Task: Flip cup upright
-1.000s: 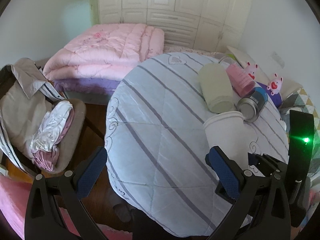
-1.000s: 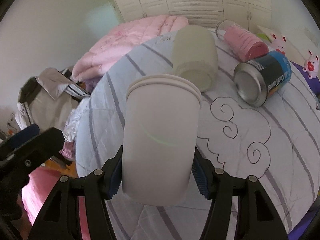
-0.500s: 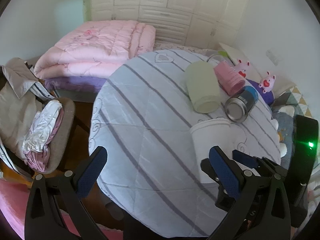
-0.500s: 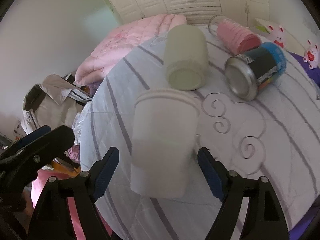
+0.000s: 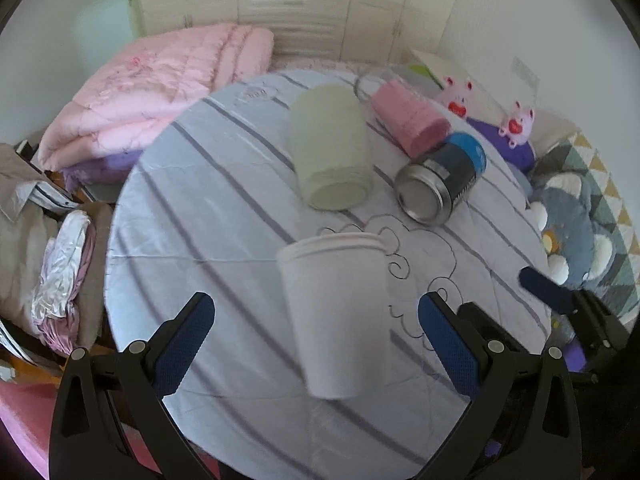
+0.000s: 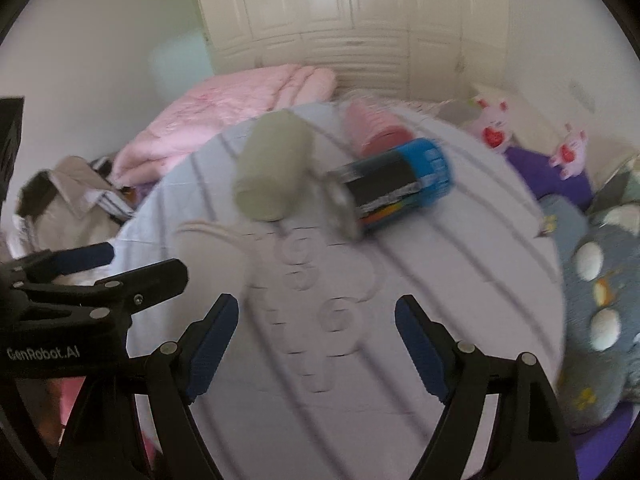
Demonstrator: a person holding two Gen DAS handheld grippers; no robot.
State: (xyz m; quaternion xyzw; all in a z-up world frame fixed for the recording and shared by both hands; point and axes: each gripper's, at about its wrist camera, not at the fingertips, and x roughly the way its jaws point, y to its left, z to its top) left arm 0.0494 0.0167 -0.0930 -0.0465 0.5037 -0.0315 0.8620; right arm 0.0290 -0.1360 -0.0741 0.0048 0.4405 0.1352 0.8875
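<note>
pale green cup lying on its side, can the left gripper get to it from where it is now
Probably yes, but not straight ahead. The left gripper is open, yet the upright white cup stands between its fingers and the green cup behind. Going over or around the white cup looks free.

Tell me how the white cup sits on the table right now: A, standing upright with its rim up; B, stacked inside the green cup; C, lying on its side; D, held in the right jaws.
A: the white cup stands with its wide rim upward on the striped table, free between the open jaws of the left gripper, while the green cup lies on its side behind it.
</note>
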